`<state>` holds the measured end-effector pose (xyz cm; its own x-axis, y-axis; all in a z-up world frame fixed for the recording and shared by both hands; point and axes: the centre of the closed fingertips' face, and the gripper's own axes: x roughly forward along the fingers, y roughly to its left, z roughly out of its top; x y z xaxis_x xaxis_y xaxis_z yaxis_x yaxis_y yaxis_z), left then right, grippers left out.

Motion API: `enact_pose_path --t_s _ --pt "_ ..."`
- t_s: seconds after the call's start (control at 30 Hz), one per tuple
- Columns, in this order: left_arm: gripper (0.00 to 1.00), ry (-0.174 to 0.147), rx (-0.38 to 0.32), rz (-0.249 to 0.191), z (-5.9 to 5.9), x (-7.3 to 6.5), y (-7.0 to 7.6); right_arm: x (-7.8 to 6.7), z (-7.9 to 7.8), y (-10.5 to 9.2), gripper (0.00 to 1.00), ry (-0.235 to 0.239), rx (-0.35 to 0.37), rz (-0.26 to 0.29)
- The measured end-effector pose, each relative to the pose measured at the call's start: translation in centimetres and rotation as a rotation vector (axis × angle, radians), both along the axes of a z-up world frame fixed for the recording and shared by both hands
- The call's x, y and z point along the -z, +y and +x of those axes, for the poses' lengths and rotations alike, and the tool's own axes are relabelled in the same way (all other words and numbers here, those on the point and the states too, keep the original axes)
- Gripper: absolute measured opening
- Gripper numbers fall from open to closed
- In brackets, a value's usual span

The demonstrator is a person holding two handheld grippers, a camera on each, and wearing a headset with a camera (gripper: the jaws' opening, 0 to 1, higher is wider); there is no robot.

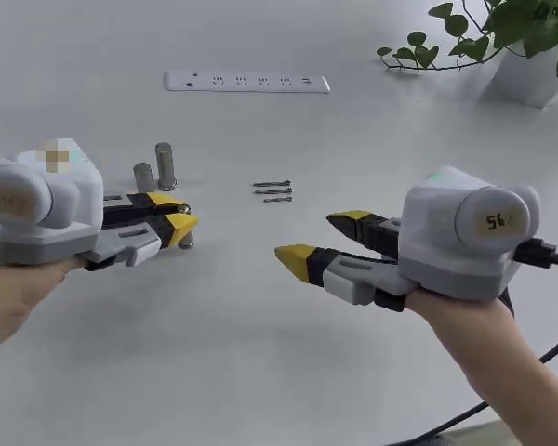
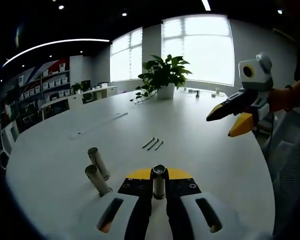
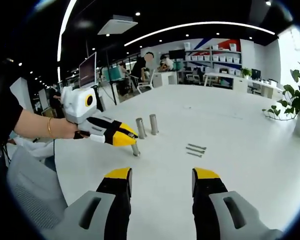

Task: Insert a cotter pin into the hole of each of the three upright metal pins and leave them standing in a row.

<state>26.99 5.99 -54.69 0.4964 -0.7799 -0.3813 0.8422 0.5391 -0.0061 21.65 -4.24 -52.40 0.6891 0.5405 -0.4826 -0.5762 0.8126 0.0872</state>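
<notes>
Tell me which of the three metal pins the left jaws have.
The metal pin set apart from the pair, clamped upright between the left gripper jaws. The other two pins stand free, side by side on the table.

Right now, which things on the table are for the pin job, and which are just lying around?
For the job: two standing grey metal pins; third grey metal pin, pinched in the left claw; three thin silver cotter pins, lying loose.
Just lying about: long white power strip; leafy green plant in a white pot.
</notes>
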Motion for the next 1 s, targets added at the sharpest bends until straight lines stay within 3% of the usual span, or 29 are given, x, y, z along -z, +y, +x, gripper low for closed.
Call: enact_pose_path --t_s 0.17,0.43,0.67,0.73,0.83,1.0 --pt "0.06 0.015 0.017 -0.016 -0.2 0.3 -0.8 0.0 0.0 -0.2 0.44 0.001 0.006 0.003" --pt "0.07 0.034 0.047 0.005 -0.7 1.2 -0.9 0.3 -0.1 -0.5 0.44 0.009 0.011 0.001" --pt "0.07 0.026 0.058 -0.004 -0.6 1.1 -1.0 0.5 -0.1 -0.4 0.44 0.014 0.012 0.003" --pt "0.07 0.045 0.051 -0.017 -0.6 1.1 -0.9 0.5 -0.1 -0.3 0.44 0.014 0.010 0.003" --pt "0.07 0.033 0.053 -0.005 -0.4 1.1 -0.9 0.6 0.0 -0.2 0.44 0.017 0.008 0.004" --pt "0.08 0.039 0.054 -0.010 -0.5 1.1 -0.9 0.7 0.1 -0.2 0.44 0.019 0.009 0.005"
